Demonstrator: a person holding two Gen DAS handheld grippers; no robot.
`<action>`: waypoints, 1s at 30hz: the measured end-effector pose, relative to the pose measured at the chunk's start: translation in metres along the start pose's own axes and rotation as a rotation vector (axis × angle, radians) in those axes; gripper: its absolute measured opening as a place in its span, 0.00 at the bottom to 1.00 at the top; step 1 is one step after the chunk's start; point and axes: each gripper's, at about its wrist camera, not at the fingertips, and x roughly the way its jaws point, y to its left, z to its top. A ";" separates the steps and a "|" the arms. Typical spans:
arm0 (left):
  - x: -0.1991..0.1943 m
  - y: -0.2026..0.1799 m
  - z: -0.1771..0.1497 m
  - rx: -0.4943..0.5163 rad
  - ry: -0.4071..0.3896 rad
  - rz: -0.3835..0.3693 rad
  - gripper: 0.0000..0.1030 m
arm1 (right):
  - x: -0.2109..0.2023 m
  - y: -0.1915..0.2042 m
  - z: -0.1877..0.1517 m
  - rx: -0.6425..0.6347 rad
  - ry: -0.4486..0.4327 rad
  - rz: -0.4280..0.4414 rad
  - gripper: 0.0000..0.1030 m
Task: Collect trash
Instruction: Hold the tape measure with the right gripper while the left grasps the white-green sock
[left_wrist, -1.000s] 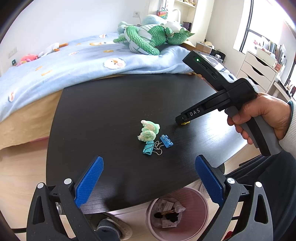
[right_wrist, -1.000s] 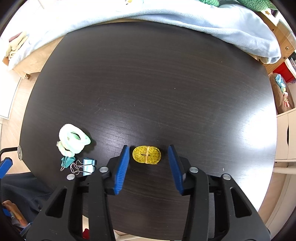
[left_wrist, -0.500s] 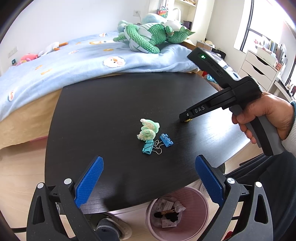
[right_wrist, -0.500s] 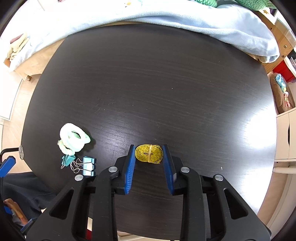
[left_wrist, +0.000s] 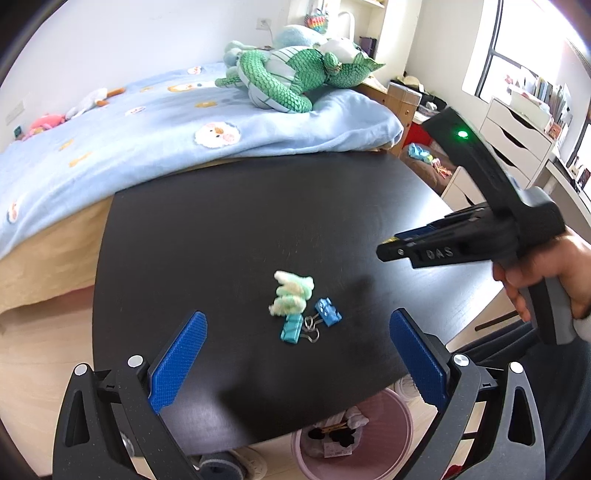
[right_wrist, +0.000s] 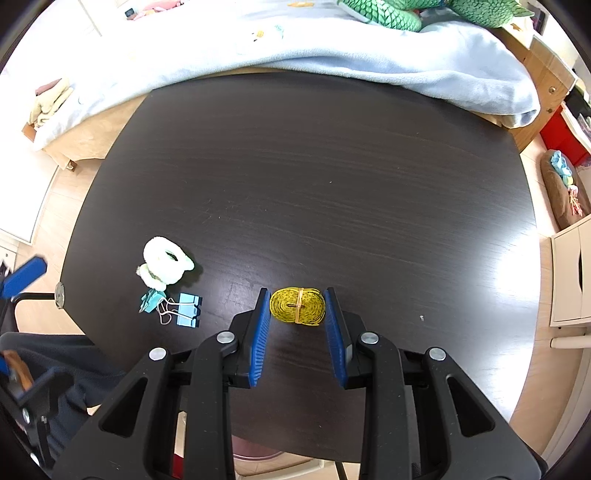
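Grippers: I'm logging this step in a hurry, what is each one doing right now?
Left gripper: open, holding nothing.
Right gripper: closed on the yellow coiled tape measure, lifted off the table.

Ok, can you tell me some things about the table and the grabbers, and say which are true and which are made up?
1. The right gripper has a yellow rolled tape between its blue pads. True.
2. The left gripper is squeezing a binder clip. False: its jaws stand wide open with nothing in them.
3. The pink bin under the table is empty. False: scraps lie inside.
4. A fluffy white-green scrunchie lies beside two blue binder clips. True.
5. The green plush toy sits on the table. False: it lies on the bed.
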 end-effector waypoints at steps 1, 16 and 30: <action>0.002 -0.001 0.003 0.006 0.006 0.005 0.93 | -0.002 -0.002 -0.001 0.002 -0.003 0.001 0.28; 0.069 0.013 0.034 -0.003 0.219 -0.012 0.93 | -0.012 -0.021 -0.006 0.023 -0.015 -0.004 0.28; 0.093 0.012 0.032 -0.032 0.295 -0.045 0.54 | -0.011 -0.020 -0.004 0.018 -0.016 0.002 0.28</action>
